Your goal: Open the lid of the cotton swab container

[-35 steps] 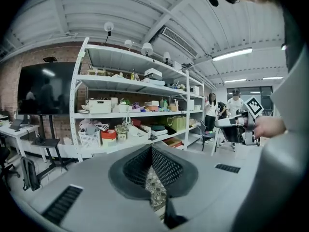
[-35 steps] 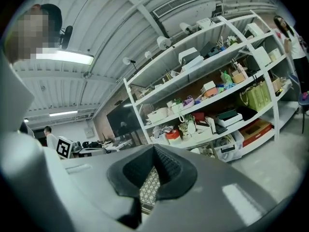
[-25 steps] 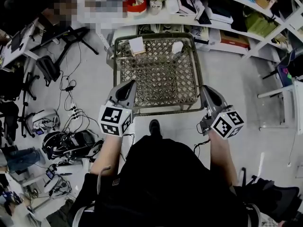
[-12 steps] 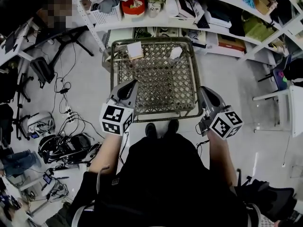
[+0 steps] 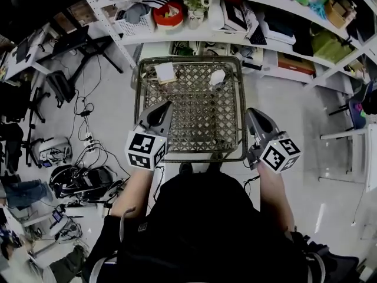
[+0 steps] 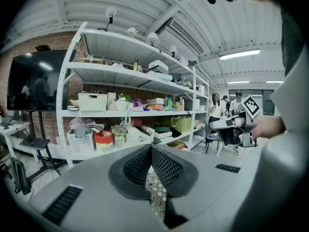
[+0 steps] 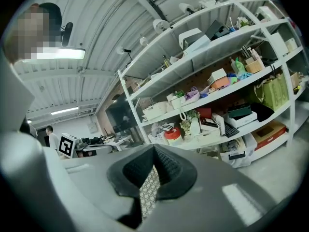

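You hold two grippers: left gripper (image 5: 165,105), right gripper (image 5: 251,112). One lattice-top table (image 5: 194,119) in front of you. Two items on it: one white square box (image 5: 165,72), one small white container (image 5: 217,76). One shelving rack (image 5: 194,34) beyond. One red tub (image 5: 168,14) on shelf.

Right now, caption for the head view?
Shut, empty left gripper and right gripper held at a lattice table bearing two small white items.

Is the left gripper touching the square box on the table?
Apart. In the head view, bare lattice shows between the left gripper and the square box at the far edge of the table.
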Motion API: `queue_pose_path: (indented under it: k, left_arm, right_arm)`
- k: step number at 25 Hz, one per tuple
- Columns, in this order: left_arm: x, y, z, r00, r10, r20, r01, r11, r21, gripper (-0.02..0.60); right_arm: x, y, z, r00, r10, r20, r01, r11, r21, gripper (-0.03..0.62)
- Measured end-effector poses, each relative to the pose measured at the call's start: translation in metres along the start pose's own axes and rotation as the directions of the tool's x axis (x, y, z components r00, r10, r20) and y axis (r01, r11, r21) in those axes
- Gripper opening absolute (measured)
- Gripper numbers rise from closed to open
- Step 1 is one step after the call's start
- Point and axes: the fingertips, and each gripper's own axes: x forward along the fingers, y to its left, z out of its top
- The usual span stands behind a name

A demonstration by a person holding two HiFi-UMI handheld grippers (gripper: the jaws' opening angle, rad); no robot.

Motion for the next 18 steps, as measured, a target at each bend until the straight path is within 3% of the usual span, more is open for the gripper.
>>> queue_pose_path:
  k: [10, 18]
  left_arm:
    - [0.058, -0.034, 0.012, 0.997, 0.071, -0.039, -0.071, 0.997, 0.01, -0.009]
    - [0.078, -0.016, -0.006, 0.996, 0.062, -0.066, -0.063, 0.998, -0.013, -0.009]
  right_arm:
    - [0.013, -0.072, 0.008, 0.995, 0.081, -0.055, -0.078, 0.996, 0.047, 0.011]
    - [0.05, -0.08, -0.004, 0.992, 0.094, -0.084, -0.088, 0.994, 0.067, 0.011]
